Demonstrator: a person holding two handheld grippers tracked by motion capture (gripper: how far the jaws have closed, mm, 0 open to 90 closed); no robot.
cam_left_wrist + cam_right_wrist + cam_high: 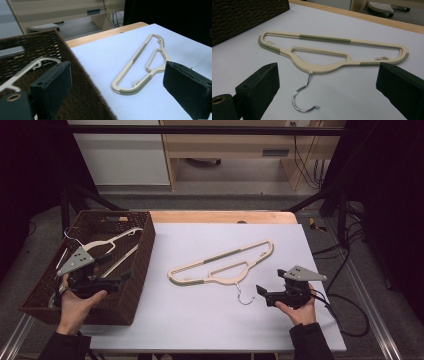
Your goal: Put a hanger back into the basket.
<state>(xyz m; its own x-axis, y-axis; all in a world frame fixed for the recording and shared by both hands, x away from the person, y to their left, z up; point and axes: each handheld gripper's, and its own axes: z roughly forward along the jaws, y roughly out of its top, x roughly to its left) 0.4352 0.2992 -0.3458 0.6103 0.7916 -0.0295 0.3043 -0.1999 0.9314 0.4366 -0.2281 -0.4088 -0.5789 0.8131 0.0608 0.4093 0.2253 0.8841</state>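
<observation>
We see a pale tabletop (210, 325) carrying a cream hanger (222, 264) that lies flat near its middle, its metal hook (244, 296) pointing toward the person. The hanger bears grey-green ribbed strips along its bars. At the left edge of the tabletop stands a dark woven basket (137, 270) holding at least one more cream hanger (107, 242).

The left claw (117, 277) hovers over the basket's near right part, held in the left hand (75, 305); in the left gripper view its jaws stand spread wide, with nothing between them, the basket rim beneath one jaw and the flat hanger (140, 67) beyond. The right claw (262, 292), held in the right hand (297, 310), sits just right of the hook, near but apart from it. In the right gripper view its jaws are likewise spread and empty, framing the hanger (324, 53) and hook (303, 98).
</observation>
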